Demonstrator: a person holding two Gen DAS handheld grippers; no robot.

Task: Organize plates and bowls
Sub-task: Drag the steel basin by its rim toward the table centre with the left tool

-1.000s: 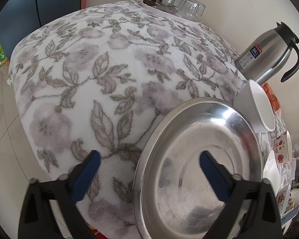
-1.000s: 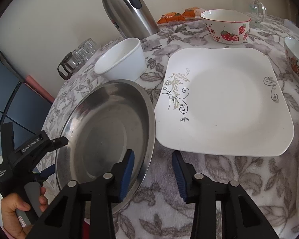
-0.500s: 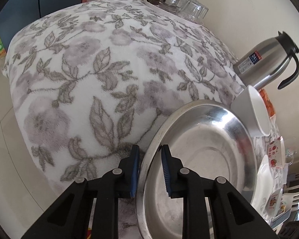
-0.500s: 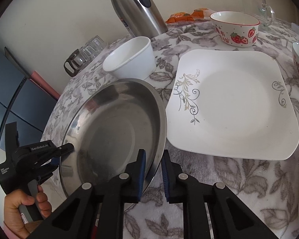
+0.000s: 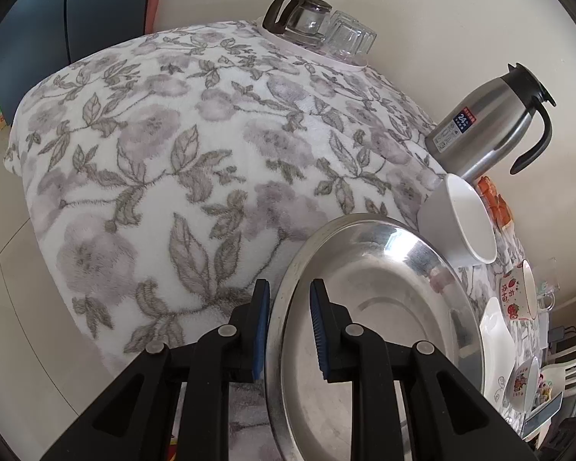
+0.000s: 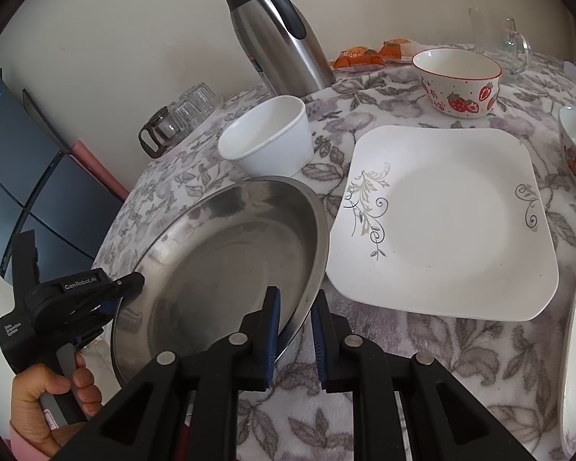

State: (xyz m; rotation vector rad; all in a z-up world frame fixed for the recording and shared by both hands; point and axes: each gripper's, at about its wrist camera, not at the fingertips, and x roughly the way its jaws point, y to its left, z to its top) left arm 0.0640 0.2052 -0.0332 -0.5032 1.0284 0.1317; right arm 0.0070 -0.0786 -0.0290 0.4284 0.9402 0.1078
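Your table, covered by a floral grey-and-white cloth (image 5: 219,161), carries the round stainless-steel plate (image 6: 234,269) at its near left edge, tilted up off the cloth. Just right of it lies the square white plate (image 6: 445,223); the plain white bowl (image 6: 268,142) stands behind. Your left gripper (image 5: 288,326) and right gripper (image 6: 293,330) are each clamped on the steel plate's rim.

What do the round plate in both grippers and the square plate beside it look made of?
Round plate: likely stainless steel, brushed silver with mirror-like reflections along its rim. Square plate: probably glazed ceramic or opal glass, glossy white with printed grey scrollwork; which one can't be told.
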